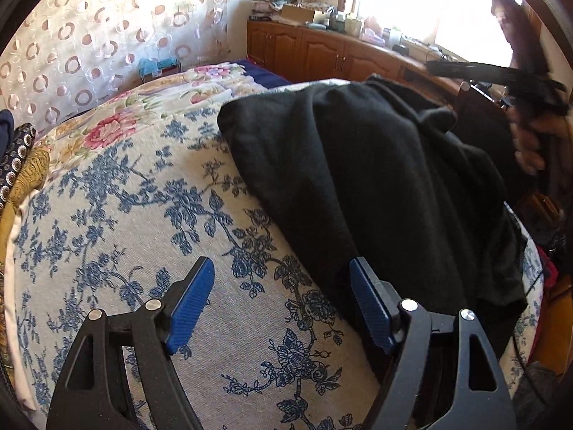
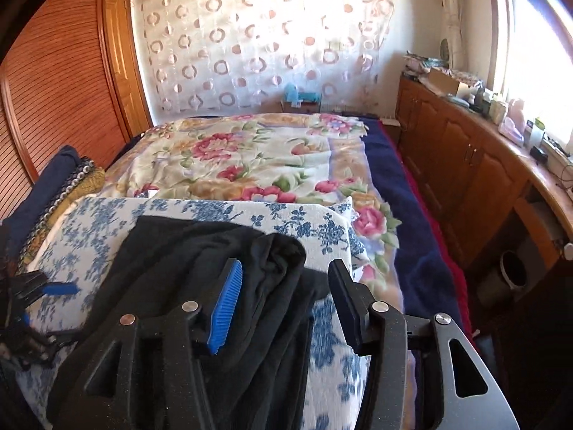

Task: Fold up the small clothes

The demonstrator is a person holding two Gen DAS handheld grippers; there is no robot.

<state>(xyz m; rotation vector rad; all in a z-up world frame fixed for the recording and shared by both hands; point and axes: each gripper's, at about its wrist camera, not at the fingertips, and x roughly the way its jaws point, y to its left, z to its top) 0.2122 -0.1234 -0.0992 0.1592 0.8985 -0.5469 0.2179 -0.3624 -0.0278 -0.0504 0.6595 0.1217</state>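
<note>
A black garment (image 1: 376, 179) lies crumpled on a white cloth with a blue flower print (image 1: 143, 215). My left gripper (image 1: 283, 268) stands open low over that cloth, nothing between its fingers, its right finger at the garment's near edge. In the right wrist view the black garment (image 2: 200, 251) is bunched in folds, and my right gripper (image 2: 286, 268) hovers open over its right end, the pads not pressing on it. The left gripper (image 2: 53, 288) shows at the left edge there. In the left wrist view the right gripper (image 1: 501, 79) is blurred at the upper right, held by a hand.
The blue-print cloth (image 2: 304, 222) sits on a bed with a pink floral blanket (image 2: 250, 157). Folded clothes (image 2: 64, 182) are stacked at the left. Wooden cabinets (image 2: 465, 165) with clutter on top run along the right under a window. A slatted wardrobe (image 2: 53, 71) stands at the left.
</note>
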